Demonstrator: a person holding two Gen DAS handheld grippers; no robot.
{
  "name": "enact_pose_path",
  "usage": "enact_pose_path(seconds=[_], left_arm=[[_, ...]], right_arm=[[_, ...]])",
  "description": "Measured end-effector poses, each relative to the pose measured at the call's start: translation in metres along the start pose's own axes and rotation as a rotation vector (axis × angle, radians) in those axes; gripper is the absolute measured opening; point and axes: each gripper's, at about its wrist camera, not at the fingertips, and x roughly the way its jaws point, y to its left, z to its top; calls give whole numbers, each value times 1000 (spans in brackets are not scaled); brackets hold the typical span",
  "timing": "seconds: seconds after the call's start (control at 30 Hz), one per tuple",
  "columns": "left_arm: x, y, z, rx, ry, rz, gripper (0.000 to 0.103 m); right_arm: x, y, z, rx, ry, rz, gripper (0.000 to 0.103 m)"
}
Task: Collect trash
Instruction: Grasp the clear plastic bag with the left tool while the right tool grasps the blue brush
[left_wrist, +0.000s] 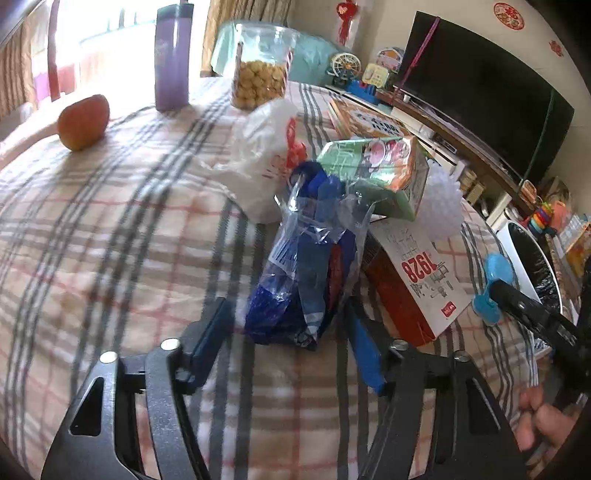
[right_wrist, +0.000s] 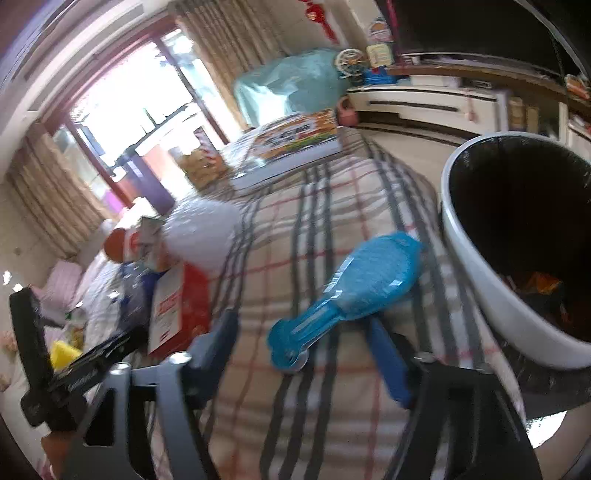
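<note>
A crumpled blue and clear plastic wrapper (left_wrist: 303, 266) lies on the plaid tablecloth (left_wrist: 110, 229). Its near end sits between the fingers of my left gripper (left_wrist: 286, 306), which is open, with a gap showing at the left finger (left_wrist: 210, 339). A see-through blue paddle-shaped piece of plastic (right_wrist: 354, 288) lies flat near the table's right edge. Its narrow end reaches in between the fingers of my right gripper (right_wrist: 301, 321), which is open and does not press on it. The white bin (right_wrist: 476, 280) with a black liner stands just right of it, with some rubbish inside.
Behind the wrapper are a white plastic bag (left_wrist: 266, 155), a green carton (left_wrist: 376, 166), a white spiky ball (left_wrist: 443, 206) and a red and white box (left_wrist: 413, 280). Further back stand an apple (left_wrist: 83, 122), a purple bottle (left_wrist: 173, 59) and a snack jar (left_wrist: 258, 66). A hand (left_wrist: 539, 424) shows at the lower right.
</note>
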Motion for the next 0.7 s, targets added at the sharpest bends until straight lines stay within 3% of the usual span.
enact_pose_path(seconds=[0.1, 0.2, 0.33, 0.7], left_arm=[[0, 1, 0, 2, -4, -20, 41], [-3, 2, 0, -3, -12, -35, 33], [-15, -1, -8, 8, -27, -39, 28], [-46, -16, -41, -9, -12, -101, 28]], right_arm=[[8, -2, 5, 6, 12, -28, 28], [9, -2, 5, 3, 17, -15, 12], [-1, 1, 0, -16, -4, 14, 8], [-32, 1, -22, -64, -4, 51, 5]])
